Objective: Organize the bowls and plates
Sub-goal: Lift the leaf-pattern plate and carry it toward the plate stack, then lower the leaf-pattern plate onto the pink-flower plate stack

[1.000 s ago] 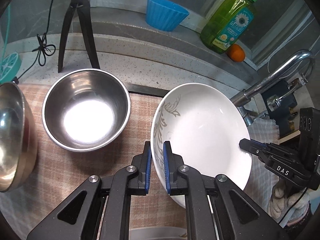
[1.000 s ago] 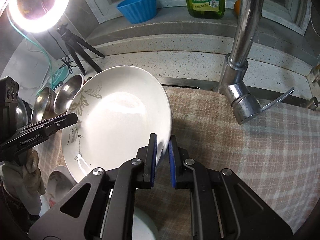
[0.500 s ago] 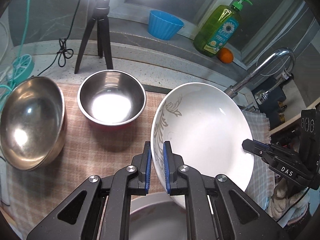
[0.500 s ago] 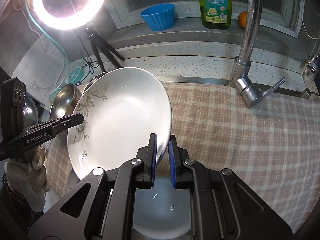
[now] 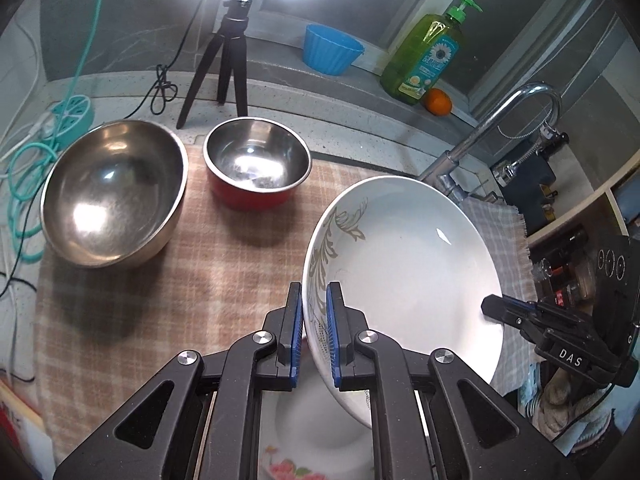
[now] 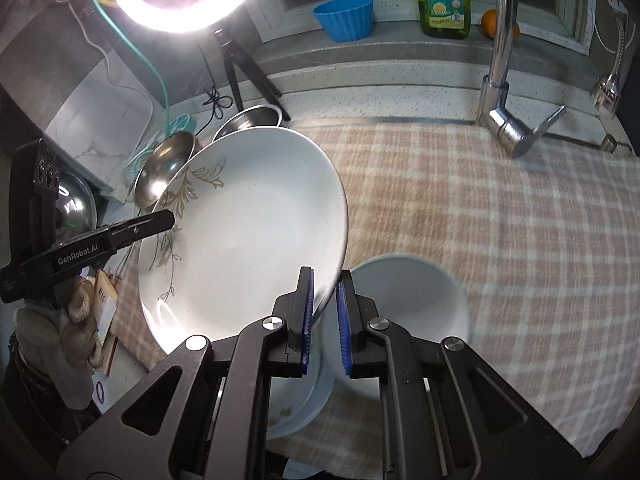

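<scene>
Two grippers hold one white plate point(image 5: 404, 264) between them, up off the checked cloth point(image 5: 132, 300) and tilted on edge. The left gripper point(image 5: 314, 336) is clamped on the rim that carries the grey leaf pattern, its blue pads pressing both faces of the plate. The right gripper point(image 6: 324, 320) is clamped on the opposite rim, and its black fingers also show at the right of the left wrist view. Below the plate a white bowl point(image 6: 412, 300) sits on the cloth, beside a flowered dish point(image 5: 304, 440) that lies directly under the plate's lower edge. Farther back on the cloth a large steel bowl point(image 5: 112, 192) stands just beside a smaller steel bowl with a red outside point(image 5: 256, 168). Behind them a black tripod point(image 5: 224, 60) stands on the speckled counter. A blue cup point(image 5: 332, 54), a green soap bottle point(image 5: 428, 56) and an orange point(image 5: 438, 102) line the ledge, and a chrome tap point(image 6: 500, 64) rises at the far edge of the cloth.
</scene>
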